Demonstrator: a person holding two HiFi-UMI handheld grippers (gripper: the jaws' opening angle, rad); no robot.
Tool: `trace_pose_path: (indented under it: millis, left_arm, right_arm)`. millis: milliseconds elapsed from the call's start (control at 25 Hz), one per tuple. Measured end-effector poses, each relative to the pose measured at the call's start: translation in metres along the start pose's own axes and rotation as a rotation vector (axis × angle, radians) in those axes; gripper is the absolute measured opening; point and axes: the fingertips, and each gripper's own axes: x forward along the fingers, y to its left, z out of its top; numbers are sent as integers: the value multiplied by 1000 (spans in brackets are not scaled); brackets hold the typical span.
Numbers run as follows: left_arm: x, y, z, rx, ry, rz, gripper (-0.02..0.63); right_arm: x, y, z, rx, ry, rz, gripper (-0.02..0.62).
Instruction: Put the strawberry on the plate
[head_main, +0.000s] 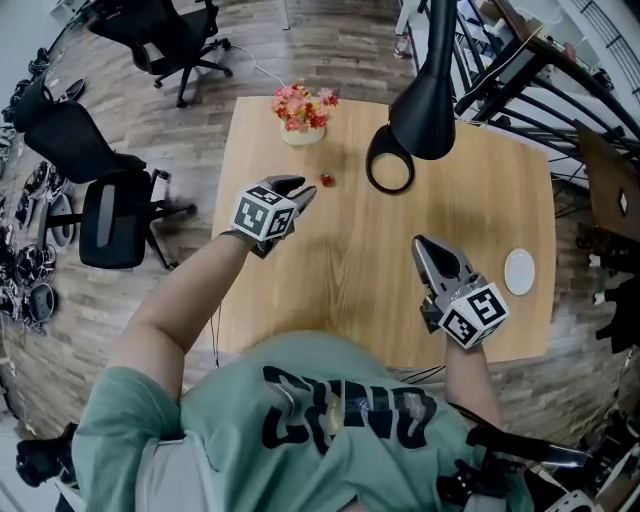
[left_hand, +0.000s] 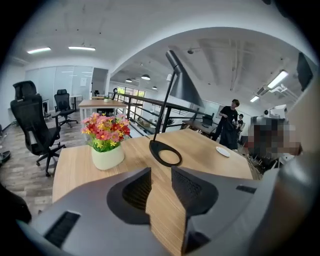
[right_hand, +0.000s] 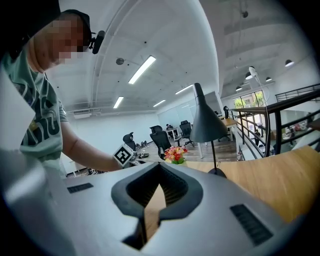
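1. Nearest, in the head view: green shirt (head_main: 300, 420) with dark print across the chest, too warped to read.
2. Right claw (head_main: 420, 243) over the near right part of the worktop (head_main: 350, 280), tips brought together to a point. Confirmed in the right gripper view (right_hand: 159, 170): pads meeting at the far end, nothing held, only a sliver of wood showing below.
3. Marker cube (head_main: 476, 312) on the right claw, a second cube (head_main: 265, 213) on the left one. Black-and-white square patterns only, no letters or brand.
4. Plate (head_main: 519, 271), small, white and bare, close to the worktop's right edge, just right of the right claw.
5. Left claw (head_main: 298, 190) further out, left of centre, angled down toward the wood. Narrow gap between its pads in the left gripper view (left_hand: 161, 172), only bare worktop within it.
6. Strawberry (head_main: 326, 180) lying on the worktop just past the left claw's tips, untouched, between those tips and the lamp's base, well apart from the plate.
7. Black lamp (head_main: 425, 110) behind it, ring-shaped base (head_main: 390, 172) flat on the wood.
8. Flowers (head_main: 302, 112) in a white pot at the far edge, red, pink and yellow.
9. Beyond the worktop: black chairs (head_main: 110, 200) on a wood floor (head_main: 250, 40); in the left gripper view, a person (left_hand: 227, 127) in dark clothes by other desks.
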Motion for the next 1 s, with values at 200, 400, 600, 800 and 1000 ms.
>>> trace_pose_path:
  millis: [200,400,600,800,1000]
  left_arm:
    - [51,27,-9,-42,59,45,177]
    - [99,37,-25,-56,116,83,280]
    - [135,42,-45,-43,183,100,286]
    - [160,42,-50,-49,211,134,285]
    - [178,45,-54,-59,229,148,285]
  right_arm:
    - [0,-25,-15,30,19,-14,5]
    - [-9,-48,-33,69,41,-42,5]
    - [-20,-67,-51,100,57,-70,5]
    - [-37,-84,-59,121,60,-98,5]
    - [-43,-95,-66,134,64,-114,5]
